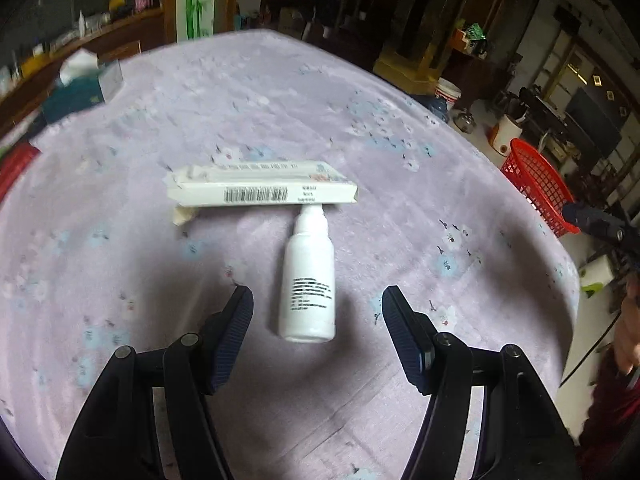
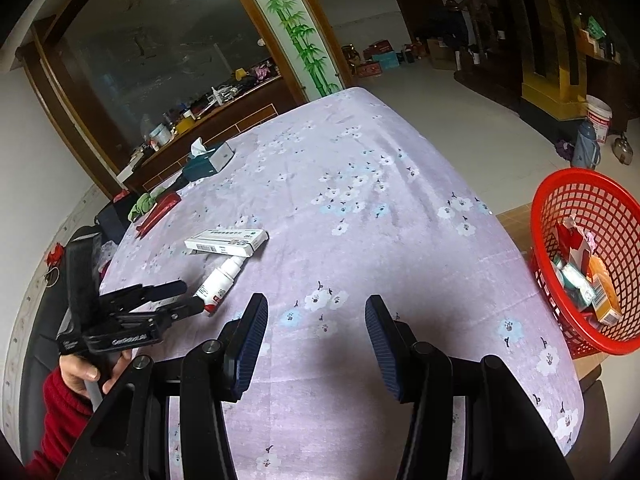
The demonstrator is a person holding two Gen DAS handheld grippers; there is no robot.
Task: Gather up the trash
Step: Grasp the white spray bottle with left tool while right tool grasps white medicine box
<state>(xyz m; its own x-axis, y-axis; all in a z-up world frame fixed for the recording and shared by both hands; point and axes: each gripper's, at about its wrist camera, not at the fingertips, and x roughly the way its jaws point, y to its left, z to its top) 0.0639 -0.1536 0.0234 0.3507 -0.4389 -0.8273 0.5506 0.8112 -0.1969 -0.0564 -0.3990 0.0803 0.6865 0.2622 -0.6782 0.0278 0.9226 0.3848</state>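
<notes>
A white plastic bottle (image 1: pixel 308 280) lies on the lilac flowered tablecloth (image 1: pixel 280 100), its nozzle tucked under a flat white carton (image 1: pixel 262 189) with a barcode. My left gripper (image 1: pixel 318 300) hovers open just short of the bottle's base, one finger on each side of it, touching nothing. From the right wrist view the same bottle (image 2: pixel 222 280) and carton (image 2: pixel 226 242) lie at the table's left, with the left gripper (image 2: pixel 188 298) beside the bottle. My right gripper (image 2: pixel 316 312) stands open over bare cloth, nothing between its fingers.
A red mesh basket (image 2: pixel 576 200) with several discarded packets stands off the table's right edge; its rim (image 1: pixel 536 184) also shows in the left wrist view. A tissue box (image 2: pixel 210 158), a green rag and a red packet (image 2: pixel 158 210) sit at the far left edge. A red-sleeved hand (image 2: pixel 80 372) holds the left gripper.
</notes>
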